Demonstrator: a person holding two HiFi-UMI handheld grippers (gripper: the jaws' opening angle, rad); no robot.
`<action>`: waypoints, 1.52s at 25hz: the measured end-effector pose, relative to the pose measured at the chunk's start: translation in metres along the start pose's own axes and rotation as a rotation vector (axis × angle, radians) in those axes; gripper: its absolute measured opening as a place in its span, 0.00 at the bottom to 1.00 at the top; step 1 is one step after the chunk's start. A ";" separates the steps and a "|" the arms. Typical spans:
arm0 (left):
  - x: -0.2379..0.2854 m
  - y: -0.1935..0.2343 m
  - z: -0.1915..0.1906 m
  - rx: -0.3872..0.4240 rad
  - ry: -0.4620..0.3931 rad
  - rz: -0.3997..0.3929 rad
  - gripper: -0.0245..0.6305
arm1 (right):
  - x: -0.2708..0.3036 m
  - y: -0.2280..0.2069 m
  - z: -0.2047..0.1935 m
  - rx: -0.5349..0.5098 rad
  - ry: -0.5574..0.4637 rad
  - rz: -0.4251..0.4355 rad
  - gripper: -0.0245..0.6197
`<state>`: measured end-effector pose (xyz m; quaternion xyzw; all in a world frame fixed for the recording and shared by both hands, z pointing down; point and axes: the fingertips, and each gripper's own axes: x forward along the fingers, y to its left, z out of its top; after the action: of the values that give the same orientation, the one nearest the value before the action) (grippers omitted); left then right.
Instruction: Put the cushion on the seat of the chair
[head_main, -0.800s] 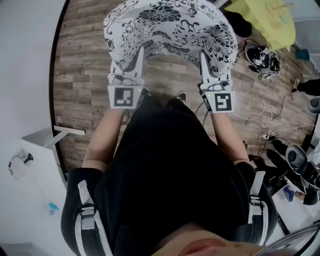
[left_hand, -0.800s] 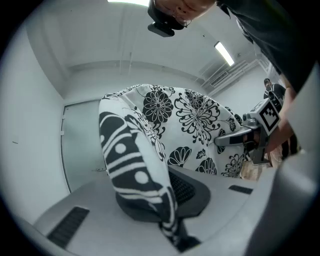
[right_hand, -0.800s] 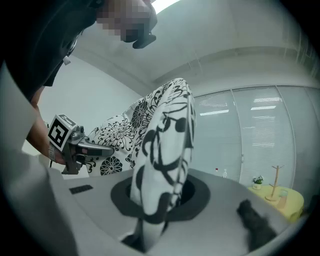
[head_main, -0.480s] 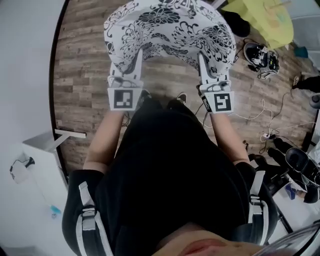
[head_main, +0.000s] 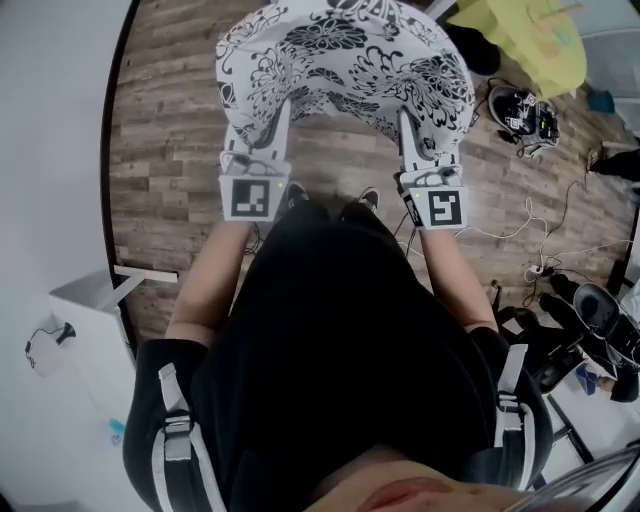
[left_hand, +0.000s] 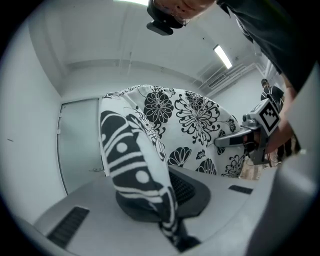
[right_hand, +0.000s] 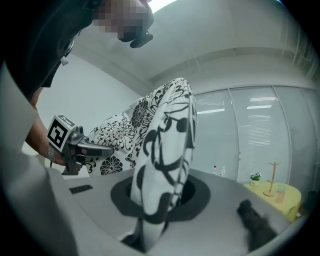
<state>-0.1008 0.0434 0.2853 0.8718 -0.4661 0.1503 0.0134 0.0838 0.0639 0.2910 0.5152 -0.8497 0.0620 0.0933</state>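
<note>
Two pairs of tongs share this load. At the left, the left tongs (head_main: 268, 128) are clamped on the near left edge of the cushion (head_main: 345, 60), its patterned fabric pinched flat between the jaws. The cushion hangs in mid-air in front of the person, above the wooden floor (head_main: 165, 130), stretched between both grips. At the right, the right tongs (head_main: 410, 128) pinch the near right edge likewise. No chair shows in any view, so the pick-up looks done; carrying, lowering and letting go are left.
</note>
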 end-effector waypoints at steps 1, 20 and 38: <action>0.000 0.001 0.001 -0.002 -0.004 -0.005 0.08 | -0.001 0.001 0.000 0.002 0.002 -0.007 0.12; -0.006 -0.006 -0.010 0.009 0.041 -0.068 0.08 | -0.014 0.014 -0.003 -0.001 0.028 -0.009 0.12; 0.001 0.003 -0.005 0.038 0.002 0.060 0.08 | 0.010 -0.007 -0.009 -0.045 -0.030 0.100 0.12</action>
<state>-0.1044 0.0418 0.2901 0.8573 -0.4891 0.1604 -0.0071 0.0863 0.0541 0.3020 0.4706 -0.8769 0.0395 0.0890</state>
